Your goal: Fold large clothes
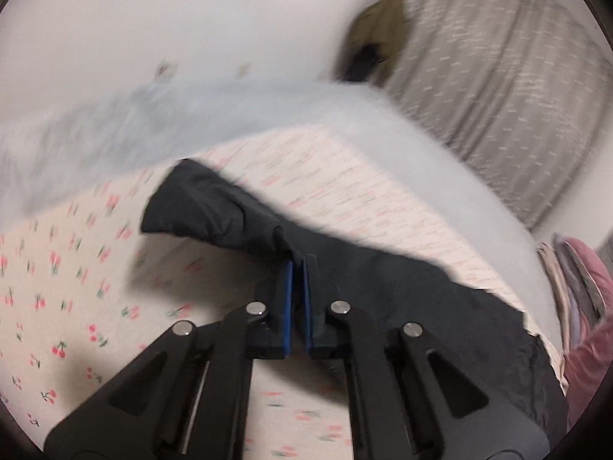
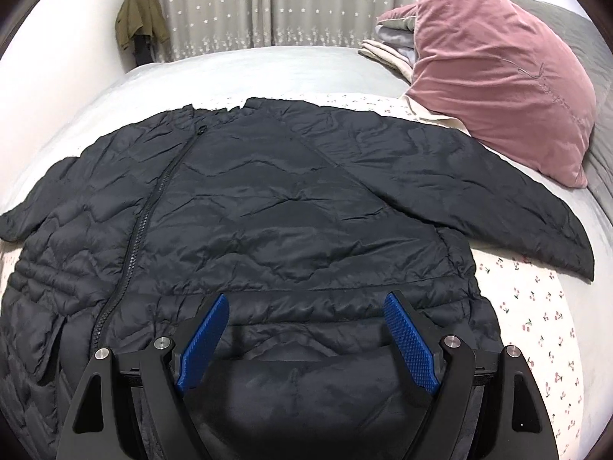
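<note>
Claw fingers of the left claw (image 1: pixel 298 268) are sitting pressed together, their blue pads nearly meeting, and they are pinching a fold of the black quilted jacket (image 1: pixel 230 207) at its edge; the sleeve end is lifting clear of the bed and drooping off to the left of the tips. In that view the cherry-print sheet (image 1: pixel 69 268) is lying under the jacket, and everything beyond it is blurring.

Nearest in the right wrist view, the right claw (image 2: pixel 306 299) is standing with its fingers wide apart, the blue pads (image 2: pixel 203 341) angling outward. It is hovering low over the jacket's (image 2: pixel 268 191) near edge, where a rounded dark fold is bulging up between the fingers; whether the pads are touching the fabric I cannot tell.

Past the claw, the jacket is lying spread flat on the bed, its zipper (image 2: pixel 149 214) running diagonally up the left half, one sleeve (image 2: pixel 479 191) reaching out to the right over the sheet (image 2: pixel 536 306), which is lying on a pale grey bedspread (image 2: pixel 249 73).

Farther right, a pink velvet pillow (image 2: pixel 498 76) is leaning at the bed's far corner, with folded linens (image 2: pixel 387 50) stacking just behind it. At the back, a starred grey curtain (image 2: pixel 306 0) is hanging, and an olive garment (image 2: pixel 141 19) is hanging beside it against the white wall.
</note>
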Available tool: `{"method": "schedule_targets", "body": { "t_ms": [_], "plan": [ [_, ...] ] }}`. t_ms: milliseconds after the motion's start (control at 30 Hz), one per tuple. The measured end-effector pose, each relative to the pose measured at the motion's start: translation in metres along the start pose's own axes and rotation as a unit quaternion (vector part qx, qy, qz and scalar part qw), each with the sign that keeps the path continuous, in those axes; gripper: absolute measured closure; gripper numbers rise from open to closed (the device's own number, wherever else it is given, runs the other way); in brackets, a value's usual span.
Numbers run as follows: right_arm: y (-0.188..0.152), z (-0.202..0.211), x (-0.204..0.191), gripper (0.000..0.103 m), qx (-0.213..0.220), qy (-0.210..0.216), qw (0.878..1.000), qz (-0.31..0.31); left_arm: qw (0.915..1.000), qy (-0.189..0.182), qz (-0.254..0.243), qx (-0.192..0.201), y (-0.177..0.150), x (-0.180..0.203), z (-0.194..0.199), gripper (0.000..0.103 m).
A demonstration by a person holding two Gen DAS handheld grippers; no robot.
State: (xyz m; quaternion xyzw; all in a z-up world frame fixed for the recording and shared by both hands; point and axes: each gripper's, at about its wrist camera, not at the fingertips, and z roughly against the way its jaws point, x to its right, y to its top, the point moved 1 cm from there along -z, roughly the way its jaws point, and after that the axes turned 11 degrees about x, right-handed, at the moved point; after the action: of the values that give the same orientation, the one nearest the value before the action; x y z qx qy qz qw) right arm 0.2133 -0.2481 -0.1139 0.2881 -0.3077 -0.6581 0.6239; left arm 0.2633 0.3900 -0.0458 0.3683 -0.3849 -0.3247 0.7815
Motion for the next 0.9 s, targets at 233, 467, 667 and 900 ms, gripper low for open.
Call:
{"method": "schedule_targets", "body": {
  "t_ms": [233,467,667,900],
  "plan": [
    [0.005,0.006,0.008,0.019,0.012,0.002,1.000,-0.020,0.9871,-0.141,-0.075,0.012,0.012,0.113,0.049,0.099],
    [0.006,0.009,0.017,0.019,0.013,0.009,0.999,-0.042,0.9602,-0.236,-0.143,-0.044,-0.047,0.216,0.072,0.099],
    [0.005,0.007,0.018,0.019,0.009,0.014,0.999,-0.046,0.9205,-0.300,-0.216,-0.127,-0.128,0.276,0.083,0.099],
    [0.004,0.007,0.021,0.019,0.005,0.028,0.998,-0.059,0.8459,-0.288,-0.382,-0.235,-0.236,0.291,0.087,0.057]
  ]
}}
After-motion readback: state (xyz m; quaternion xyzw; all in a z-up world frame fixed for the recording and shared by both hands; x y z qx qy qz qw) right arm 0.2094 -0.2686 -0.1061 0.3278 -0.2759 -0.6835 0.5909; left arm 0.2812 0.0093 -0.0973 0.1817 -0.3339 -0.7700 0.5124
